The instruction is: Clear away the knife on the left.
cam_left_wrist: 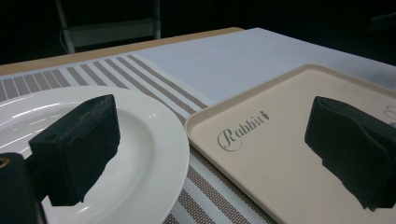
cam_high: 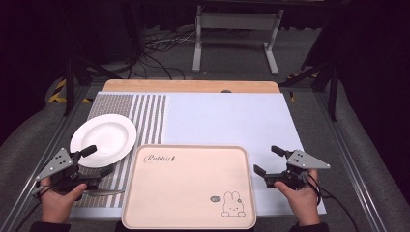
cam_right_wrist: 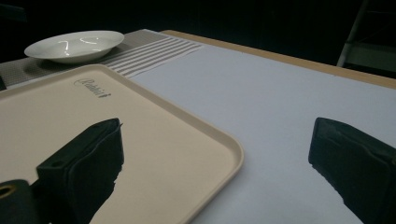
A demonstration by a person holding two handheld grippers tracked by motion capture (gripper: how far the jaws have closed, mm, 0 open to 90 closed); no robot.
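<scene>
A beige tray printed with "Rabbit" and a small rabbit drawing lies at the middle of the table's near edge, on a pale blue-white mat that covers most of the wooden table. A striped grey-and-white placemat covers the table's left side, and the tray's left edge overlaps it. A white plate sits on the placemat near the left edge, just beyond the tray's far left corner and apart from it.

The left gripper, held in the person's left hand, sits at the near left corner with its 2 jaws spread wide and nothing between them. In the left gripper view 1 jaw stands in front of the plate and the other in front of the tray.

The right gripper, held in the right hand, is just off the tray's right edge above the mat, its 2 jaws likewise wide apart and empty. In the right gripper view 1 jaw stands in front of the tray and the other in front of the mat, with the plate far off on the placemat.
</scene>
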